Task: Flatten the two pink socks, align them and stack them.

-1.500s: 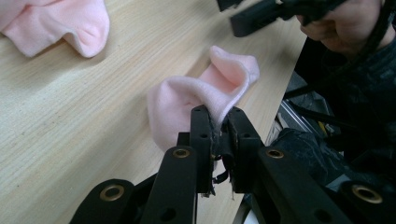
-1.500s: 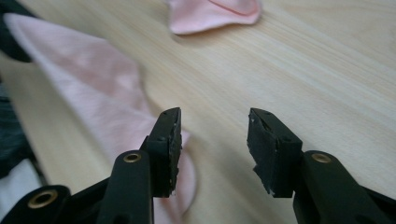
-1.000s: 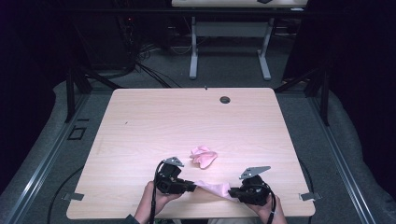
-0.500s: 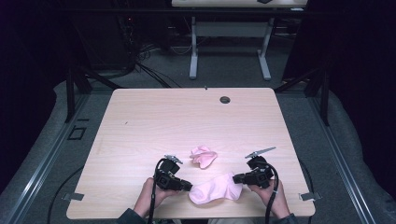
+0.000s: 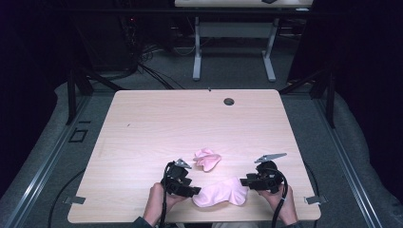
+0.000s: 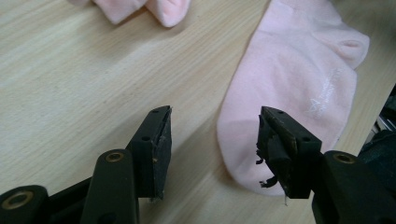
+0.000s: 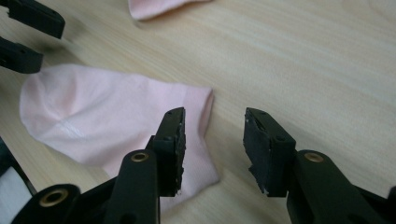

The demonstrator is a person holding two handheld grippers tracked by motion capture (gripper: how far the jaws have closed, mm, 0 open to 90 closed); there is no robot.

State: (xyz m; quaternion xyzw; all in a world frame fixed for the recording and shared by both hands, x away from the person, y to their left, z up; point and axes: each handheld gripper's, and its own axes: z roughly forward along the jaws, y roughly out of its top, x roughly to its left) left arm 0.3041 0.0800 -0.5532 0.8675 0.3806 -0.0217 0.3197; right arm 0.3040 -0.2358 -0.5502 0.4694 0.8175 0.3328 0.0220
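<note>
On the pale wooden table [image 5: 157,128], the left gripper [image 5: 193,191] stands with jaws wide at the toe end of a flat pale pink cotton sock [image 5: 221,193] near the front edge, a crumpled pink sock [image 5: 207,159] just behind, and the right gripper [image 5: 243,181] gapes at its cuff, neither holding anything.
</note>
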